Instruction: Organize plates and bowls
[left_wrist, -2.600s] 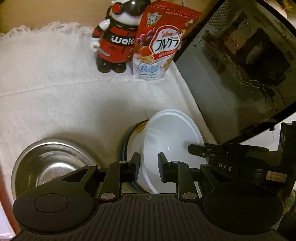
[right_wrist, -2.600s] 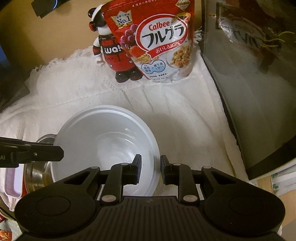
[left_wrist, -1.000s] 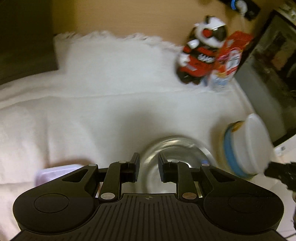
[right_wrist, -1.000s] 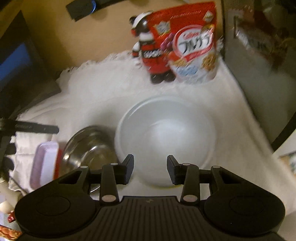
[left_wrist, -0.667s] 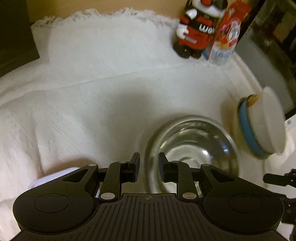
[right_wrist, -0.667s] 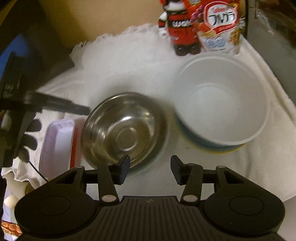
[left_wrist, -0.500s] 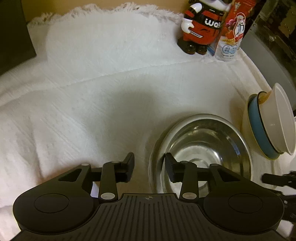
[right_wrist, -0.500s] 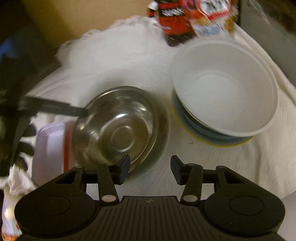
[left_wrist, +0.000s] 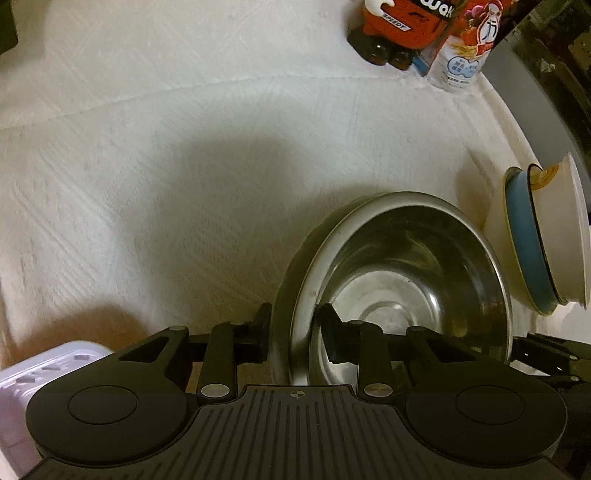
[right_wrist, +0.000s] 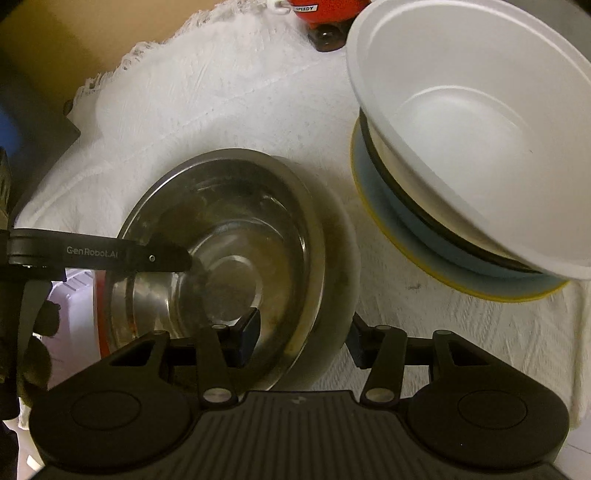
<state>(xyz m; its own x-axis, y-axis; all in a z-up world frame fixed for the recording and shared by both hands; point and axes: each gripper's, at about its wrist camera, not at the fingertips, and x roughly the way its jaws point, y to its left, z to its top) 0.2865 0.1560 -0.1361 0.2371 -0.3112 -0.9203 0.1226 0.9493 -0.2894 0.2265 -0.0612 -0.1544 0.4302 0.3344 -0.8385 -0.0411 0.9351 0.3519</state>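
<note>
Both grippers are straddling opposite rims of the steel bowl (right_wrist: 221, 254) on the white cloth (left_wrist: 184, 166), left gripper (left_wrist: 293, 332) closing, right gripper (right_wrist: 303, 338) widening, neither visibly clamping yet; next comes gripping and lifting toward the stacked white bowl (right_wrist: 472, 122).

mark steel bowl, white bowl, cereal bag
steel bowl (right_wrist: 236, 273): right wrist view, inner base.
white bowl (right_wrist: 469, 122): right wrist view, inside wall.
cereal bag (left_wrist: 465, 55): left wrist view, lower front face.
</note>
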